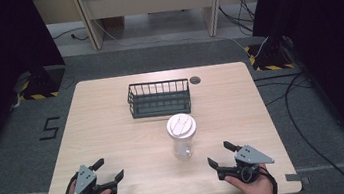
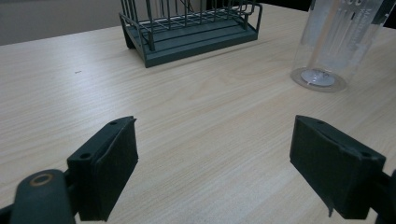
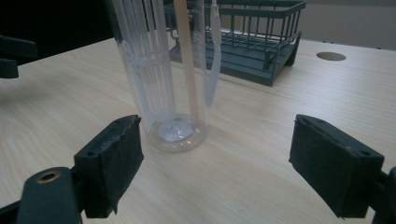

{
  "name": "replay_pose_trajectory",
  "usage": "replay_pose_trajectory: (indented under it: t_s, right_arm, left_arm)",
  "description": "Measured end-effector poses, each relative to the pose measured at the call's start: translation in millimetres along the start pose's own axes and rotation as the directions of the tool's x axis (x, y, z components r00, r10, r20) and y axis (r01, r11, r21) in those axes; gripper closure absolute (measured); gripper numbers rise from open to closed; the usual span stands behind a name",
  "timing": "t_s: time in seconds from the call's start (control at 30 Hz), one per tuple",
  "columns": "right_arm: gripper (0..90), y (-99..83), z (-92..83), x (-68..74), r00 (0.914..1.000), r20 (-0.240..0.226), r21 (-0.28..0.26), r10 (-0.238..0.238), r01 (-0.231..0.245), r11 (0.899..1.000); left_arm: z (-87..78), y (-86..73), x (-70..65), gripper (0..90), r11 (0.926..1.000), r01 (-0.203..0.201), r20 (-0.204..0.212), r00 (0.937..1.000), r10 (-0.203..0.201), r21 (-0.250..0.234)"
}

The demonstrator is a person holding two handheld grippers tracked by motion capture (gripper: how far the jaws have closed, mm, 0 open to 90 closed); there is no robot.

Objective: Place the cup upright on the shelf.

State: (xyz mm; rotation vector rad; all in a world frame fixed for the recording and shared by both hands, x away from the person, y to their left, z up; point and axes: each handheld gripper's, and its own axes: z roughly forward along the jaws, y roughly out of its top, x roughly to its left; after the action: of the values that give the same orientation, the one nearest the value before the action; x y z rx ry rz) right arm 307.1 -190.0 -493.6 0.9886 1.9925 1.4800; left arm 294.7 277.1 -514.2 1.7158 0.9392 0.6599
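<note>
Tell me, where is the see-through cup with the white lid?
In the high view the cup stands upright near the middle of the table, just in front of the dark wire basket, and closer to the right gripper than the left.

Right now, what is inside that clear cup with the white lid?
Through the wall of the clear cup, several pale straws and one tan stick stand upright. The white lid covers their tops from above.

The wire basket (image 1: 159, 98) is dark green. The cup (image 1: 183, 145) is see-through with a white lid (image 1: 181, 125). The table (image 1: 114, 135) is light wood.
</note>
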Motion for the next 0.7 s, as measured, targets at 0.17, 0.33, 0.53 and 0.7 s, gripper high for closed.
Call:
replay_pose_trajectory:
  t_s: [0.17,0.33,0.53,0.7]
  right_arm:
    - [17.3,5.6,11.4,4.0,0.9998,-0.015,0.01,-0.015,0.015,1.0]
    - [17.3,9.0,21.4,7.5,0.9994,-0.026,0.019,-0.024,0.025,1.0]
    - [17.3,12.3,31.8,9.8,0.9988,-0.039,0.025,-0.03,0.031,0.999]
    - [17.2,14.9,41.7,13.2,0.9981,-0.052,0.028,-0.033,0.035,0.999]
  left_arm:
    - [-0.2,0.2,0.4,14.6,1.0,0.001,0.0,1.0,-0.001,-0.002]
    - [0.1,0.4,-0.2,14.6,1.0,0.002,0.002,1.0,-0.002,-0.002]
    - [0.6,0.6,-0.1,14.7,1.0,0.001,0.002,1.0,-0.001,-0.002]
    - [0.5,0.6,-0.2,14.7,1.0,0.001,0.002,1.0,-0.001,-0.003]
